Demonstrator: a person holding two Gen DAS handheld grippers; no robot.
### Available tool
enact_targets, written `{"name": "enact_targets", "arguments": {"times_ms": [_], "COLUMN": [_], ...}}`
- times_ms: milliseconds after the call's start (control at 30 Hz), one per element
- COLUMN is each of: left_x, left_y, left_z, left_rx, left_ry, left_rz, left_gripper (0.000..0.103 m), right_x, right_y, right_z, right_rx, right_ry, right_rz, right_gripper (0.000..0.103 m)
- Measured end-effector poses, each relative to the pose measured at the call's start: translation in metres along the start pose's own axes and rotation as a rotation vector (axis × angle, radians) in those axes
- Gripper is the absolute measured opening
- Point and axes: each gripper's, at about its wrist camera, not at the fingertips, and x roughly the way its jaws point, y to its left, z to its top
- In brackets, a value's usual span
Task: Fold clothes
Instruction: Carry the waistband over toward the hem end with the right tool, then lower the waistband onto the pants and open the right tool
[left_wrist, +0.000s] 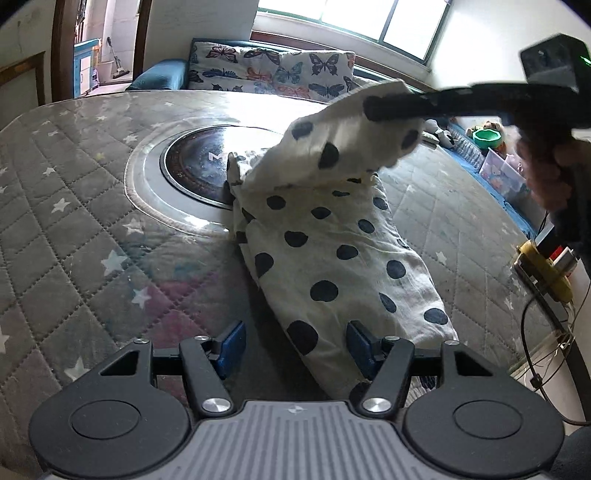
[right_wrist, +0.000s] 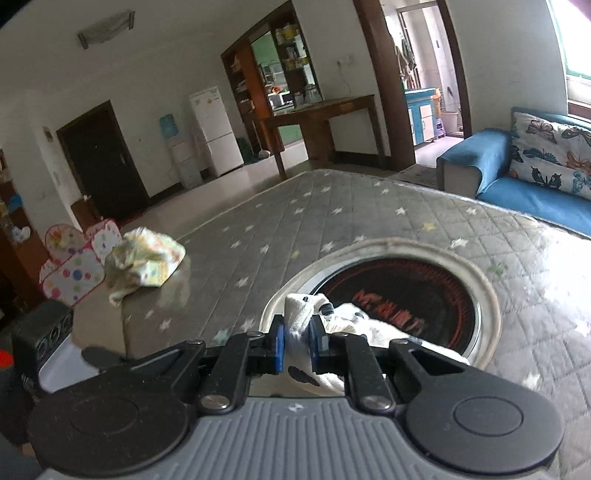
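Note:
A white garment with dark polka dots (left_wrist: 332, 258) lies lengthwise on the quilted star-patterned table cover (left_wrist: 74, 221). My left gripper (left_wrist: 295, 350) is open, its blue pads on either side of the garment's near end, which lies between them. My right gripper (right_wrist: 298, 349) is shut on a bunched corner of the same garment (right_wrist: 299, 317). In the left wrist view the right gripper (left_wrist: 376, 109) holds the far end lifted and folded back over the cloth.
A round hotplate (left_wrist: 199, 166) is set in the table's middle, beside the garment. A crumpled pale patterned cloth (right_wrist: 144, 264) lies at the table's far corner. A blue sofa with butterfly cushions (left_wrist: 273, 70) stands behind. Cables and a yellow box (left_wrist: 543, 273) sit at the right edge.

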Motion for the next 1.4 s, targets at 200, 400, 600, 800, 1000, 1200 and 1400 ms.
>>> {"name": "enact_targets", "arguments": {"times_ms": [200, 400, 600, 800, 1000, 1200, 1400], "left_x": [0.001, 0.002, 0.004, 0.005, 0.003, 0.001, -0.002], "left_y": [0.002, 0.001, 0.001, 0.001, 0.001, 0.002, 0.002], "left_z": [-0.002, -0.003, -0.003, -0.002, -0.001, -0.001, 0.0], "left_rx": [-0.004, 0.003, 0.007, 0.007, 0.012, 0.015, 0.02], "left_ry": [0.009, 0.023, 0.029, 0.034, 0.03, 0.025, 0.015], "left_rz": [0.012, 0.026, 0.03, 0.03, 0.032, 0.031, 0.027], "left_gripper": [0.064, 0.064, 0.064, 0.064, 0.066, 0.066, 0.067], "right_x": [-0.015, -0.027, -0.039, -0.041, -0.035, -0.034, -0.045], "right_y": [0.024, 0.037, 0.052, 0.071, 0.091, 0.101, 0.096], "right_z": [-0.024, -0.047, -0.067, -0.092, -0.118, -0.134, -0.133], "right_rx": [-0.021, -0.05, -0.127, -0.244, -0.399, -0.512, -0.447], "right_ry": [0.011, 0.011, 0.007, 0.037, 0.097, 0.19, 0.212], "right_rz": [0.036, 0.051, 0.074, 0.08, 0.075, 0.069, 0.094], "right_gripper": [0.012, 0.012, 0.012, 0.012, 0.013, 0.022, 0.034]}}
